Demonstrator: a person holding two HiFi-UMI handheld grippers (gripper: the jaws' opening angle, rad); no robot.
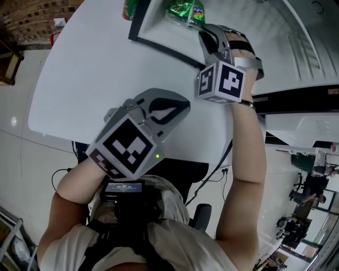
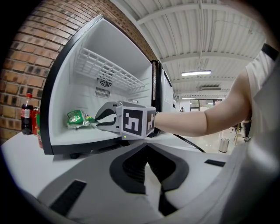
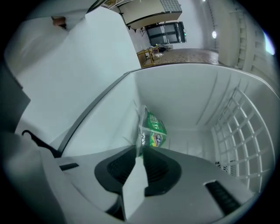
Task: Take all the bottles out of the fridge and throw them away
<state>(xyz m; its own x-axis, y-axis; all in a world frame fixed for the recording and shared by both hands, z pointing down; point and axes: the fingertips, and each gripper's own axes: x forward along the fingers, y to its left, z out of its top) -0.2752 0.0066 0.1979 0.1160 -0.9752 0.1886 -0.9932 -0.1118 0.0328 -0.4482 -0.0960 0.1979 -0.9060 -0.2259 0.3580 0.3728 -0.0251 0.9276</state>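
Note:
A small white fridge (image 2: pixel 59 87) stands open on a white table (image 1: pixel 106 69). On its floor lies a green snack bag (image 2: pixel 78 118), also seen from above (image 1: pixel 185 9). My right gripper (image 1: pixel 202 27) reaches into the fridge, and its jaws are closed on the bag's clear sealed edge (image 3: pixel 141 140). No bottle shows inside the fridge. A dark cola bottle (image 2: pixel 27 114) and a red one (image 2: pixel 38 127) stand on the table just left of the fridge. My left gripper (image 1: pixel 177 106) is held back over the table, shut and empty.
A wire shelf (image 2: pixel 109 70) spans the upper part of the fridge, close to the right gripper's side (image 3: pixel 245 131). The fridge door (image 1: pixel 296 47) stands open at the right. A brick wall (image 2: pixel 26 57) is behind the fridge.

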